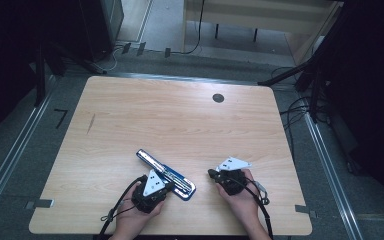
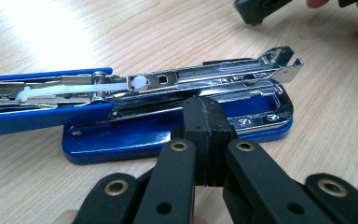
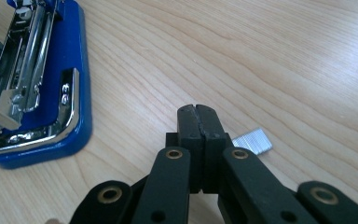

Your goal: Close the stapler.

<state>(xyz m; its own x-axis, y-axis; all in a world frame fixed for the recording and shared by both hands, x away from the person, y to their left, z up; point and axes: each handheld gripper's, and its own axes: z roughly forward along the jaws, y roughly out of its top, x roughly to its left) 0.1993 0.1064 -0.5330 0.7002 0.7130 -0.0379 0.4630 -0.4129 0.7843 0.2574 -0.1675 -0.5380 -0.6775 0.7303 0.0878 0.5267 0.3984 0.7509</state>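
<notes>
A blue stapler (image 1: 166, 175) lies swung open on the wooden table, its chrome magazine (image 2: 214, 77) bare above the blue base (image 2: 135, 137). My left gripper (image 1: 167, 186) is shut with nothing in it; its tip (image 2: 208, 103) stands right at the base's near side, and contact cannot be told. To the stapler's right, my right gripper (image 1: 212, 174) is also shut and empty. In the right gripper view its tip (image 3: 197, 112) hovers low over the table, with a short strip of staples (image 3: 252, 141) lying just beside it and the stapler (image 3: 51, 93) off to the left.
A dark round hole (image 1: 218, 98) sits in the table (image 1: 180, 120) near its far edge. The near edge runs just under both hands. The other gripper's black tip (image 2: 256, 10) shows past the stapler. Cables and stands lie on the floor around the table.
</notes>
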